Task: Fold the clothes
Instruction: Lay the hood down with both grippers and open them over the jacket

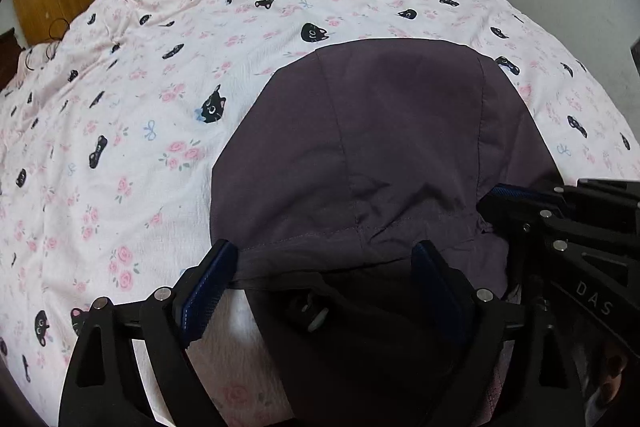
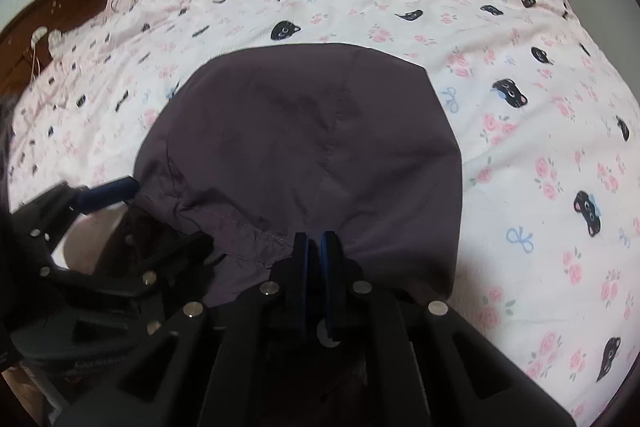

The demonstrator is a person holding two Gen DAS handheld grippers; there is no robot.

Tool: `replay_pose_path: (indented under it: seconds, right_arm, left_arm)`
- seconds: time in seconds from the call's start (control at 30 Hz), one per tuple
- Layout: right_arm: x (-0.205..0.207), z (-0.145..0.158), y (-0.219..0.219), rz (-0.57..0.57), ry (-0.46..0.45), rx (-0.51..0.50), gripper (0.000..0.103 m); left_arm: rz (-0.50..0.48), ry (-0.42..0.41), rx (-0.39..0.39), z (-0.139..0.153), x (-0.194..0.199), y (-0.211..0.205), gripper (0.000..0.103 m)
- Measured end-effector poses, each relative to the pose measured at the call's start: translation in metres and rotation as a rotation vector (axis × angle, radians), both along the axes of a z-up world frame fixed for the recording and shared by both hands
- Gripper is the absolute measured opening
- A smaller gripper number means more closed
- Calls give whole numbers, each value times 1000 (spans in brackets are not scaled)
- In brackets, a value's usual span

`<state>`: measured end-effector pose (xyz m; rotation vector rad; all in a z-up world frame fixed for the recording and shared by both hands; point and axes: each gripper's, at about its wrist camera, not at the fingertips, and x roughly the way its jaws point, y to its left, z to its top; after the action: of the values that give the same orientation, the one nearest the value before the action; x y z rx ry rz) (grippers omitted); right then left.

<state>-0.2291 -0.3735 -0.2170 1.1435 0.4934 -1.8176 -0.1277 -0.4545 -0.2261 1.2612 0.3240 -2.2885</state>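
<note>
Folding a dark garment at the near edge of the bed

The right gripper [image 2: 316, 247] is pinching the hem of the purple garment [image 1: 384, 131] shut between its pads, while the left gripper [image 1: 324, 263] is standing wide, straddling that hem without pressing it. The garment is lying flat on the cat-print quilt [image 1: 168, 75]; next, probably, the left needs closing before any fold.

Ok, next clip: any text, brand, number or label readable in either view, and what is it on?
"DAS": pale raised letters on the black frame of the right gripper, at the right edge of the left wrist view.
Nothing readable on the dark purple garment or the cat-print bedspread.
</note>
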Motion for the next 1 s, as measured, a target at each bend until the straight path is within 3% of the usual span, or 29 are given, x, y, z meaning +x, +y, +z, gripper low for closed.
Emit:
replay_pose_path:
  seconds: [0.2, 0.27, 0.33, 0.53, 0.77, 0.87, 1.0]
  right_arm:
    - [17, 50, 26, 48, 12, -128, 12]
    - [29, 65, 42, 57, 33, -153, 35]
    - [42, 74, 57, 70, 35, -172, 44]
    - [101, 76, 99, 132, 75, -155, 45]
    - [170, 56, 139, 190, 103, -139, 45]
    - [186, 41, 141, 220, 84, -110, 45]
    - [196, 25, 143, 220, 81, -81, 45]
  left_arm:
    - [39, 155, -18, 60, 39, -2, 87]
    - [45, 180, -16, 75, 53, -1, 87]
    - [48, 183, -23, 86, 70, 4, 87]
    - [103, 94, -78, 89, 131, 19, 87]
    - [334, 113, -99, 84, 264, 27, 87]
    - [466, 145, -53, 82, 321, 22, 87]
    - [612, 231, 64, 75, 379, 6, 87]
